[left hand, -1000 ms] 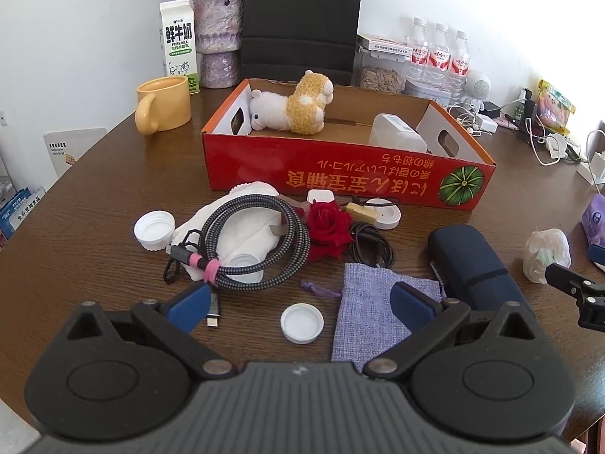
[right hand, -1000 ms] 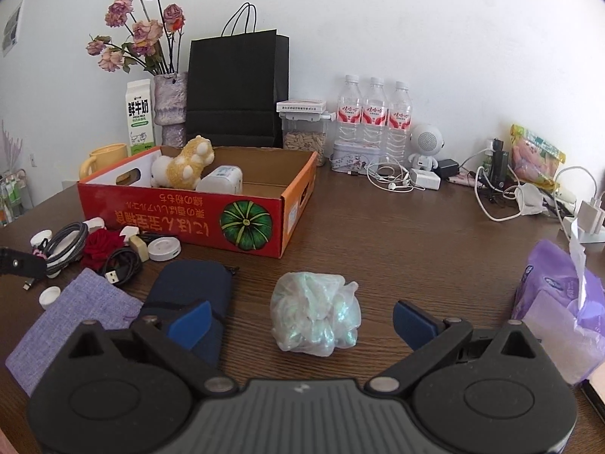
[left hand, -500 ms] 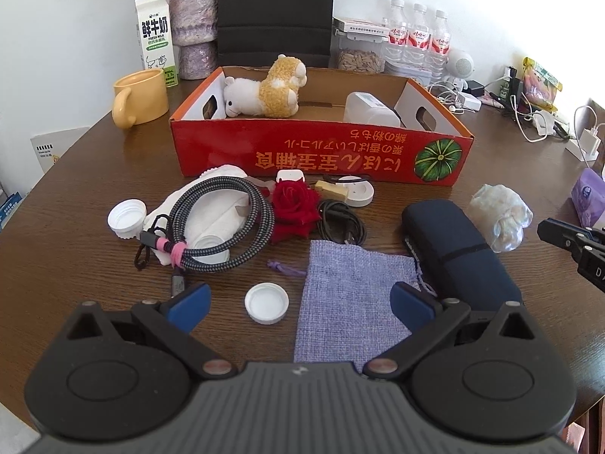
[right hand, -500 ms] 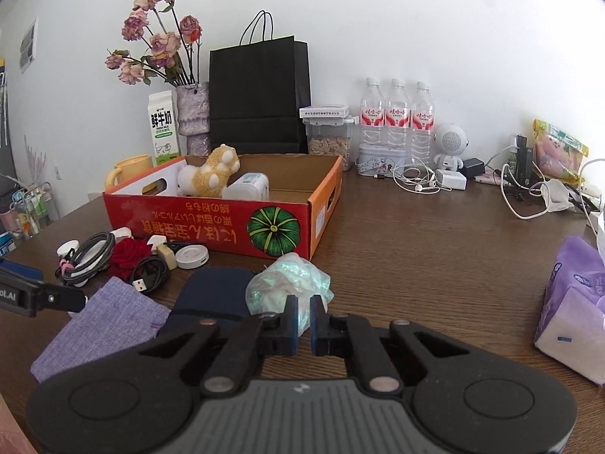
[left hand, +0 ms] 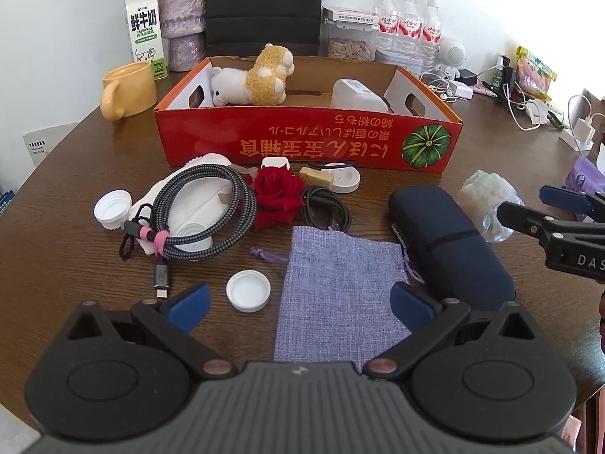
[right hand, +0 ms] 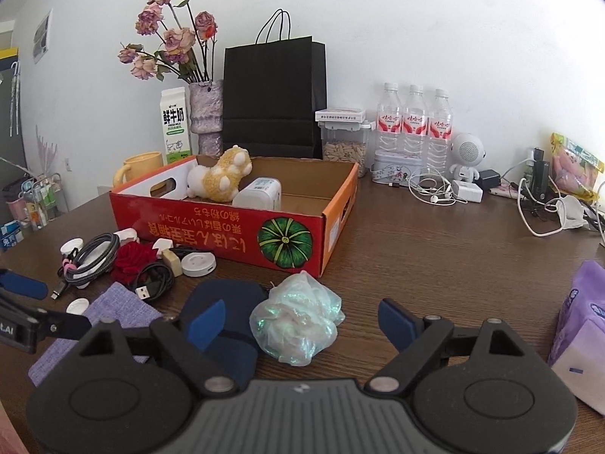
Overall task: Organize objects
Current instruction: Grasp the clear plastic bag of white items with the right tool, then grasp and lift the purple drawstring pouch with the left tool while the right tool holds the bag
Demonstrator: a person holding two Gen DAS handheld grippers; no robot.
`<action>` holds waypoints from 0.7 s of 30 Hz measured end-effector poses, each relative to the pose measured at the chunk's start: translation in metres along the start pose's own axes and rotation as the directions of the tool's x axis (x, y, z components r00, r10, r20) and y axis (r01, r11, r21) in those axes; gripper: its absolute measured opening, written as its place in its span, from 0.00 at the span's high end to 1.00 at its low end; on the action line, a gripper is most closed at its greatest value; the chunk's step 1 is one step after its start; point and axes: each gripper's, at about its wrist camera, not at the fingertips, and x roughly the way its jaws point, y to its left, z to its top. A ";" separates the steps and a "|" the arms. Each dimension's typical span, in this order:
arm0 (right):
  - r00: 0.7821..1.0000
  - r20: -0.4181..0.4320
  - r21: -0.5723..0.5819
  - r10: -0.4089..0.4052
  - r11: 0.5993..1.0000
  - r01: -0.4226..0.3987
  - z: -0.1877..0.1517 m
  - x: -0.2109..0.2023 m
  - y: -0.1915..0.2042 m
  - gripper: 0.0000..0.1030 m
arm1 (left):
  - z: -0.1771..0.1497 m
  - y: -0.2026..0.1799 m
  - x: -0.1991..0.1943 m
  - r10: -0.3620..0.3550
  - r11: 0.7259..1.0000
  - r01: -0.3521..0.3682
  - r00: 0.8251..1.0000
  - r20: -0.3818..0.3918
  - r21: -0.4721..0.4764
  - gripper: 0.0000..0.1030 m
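Note:
A red cardboard box (left hand: 310, 143) holds a plush alpaca (left hand: 257, 75) and a white container (left hand: 357, 94). In front of it lie a braided cable (left hand: 200, 215), a red rose (left hand: 278, 196), a purple cloth pouch (left hand: 340, 287), a navy case (left hand: 450, 242) and a crumpled plastic bag (right hand: 298, 317). My left gripper (left hand: 298, 302) is open above the pouch's near edge, empty. My right gripper (right hand: 302, 321) is open with the plastic bag between its fingers, and also shows in the left wrist view (left hand: 544, 208).
White bottle caps (left hand: 247, 289) (left hand: 112, 210), a black USB cable (left hand: 327, 210) and a round white disc (left hand: 340, 179) lie among the objects. A yellow mug (left hand: 128, 89), milk carton (left hand: 145, 36), vase, black bag, water bottles (right hand: 414, 121) and a purple tissue pack (right hand: 582, 340) stand around.
My right gripper was shut half a second ago and now stands open around the plastic bag. The left gripper has drawn back and risen slightly, staying open.

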 end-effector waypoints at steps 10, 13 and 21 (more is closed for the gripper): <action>0.998 -0.013 0.022 0.066 0.998 -0.066 -0.003 0.003 0.001 0.95 | -0.002 -0.005 0.001 -0.002 1.000 0.003 1.000 -0.009 0.007 0.00; 0.999 0.019 0.012 0.049 0.999 -0.050 -0.004 -0.008 0.002 0.96 | -0.003 -0.008 0.002 -0.009 1.000 0.009 1.000 -0.014 0.013 0.00; 0.995 0.096 -0.011 0.031 0.999 -0.030 -0.003 -0.036 0.010 0.96 | -0.007 -0.019 0.012 -0.032 0.998 0.036 0.996 -0.078 0.049 0.00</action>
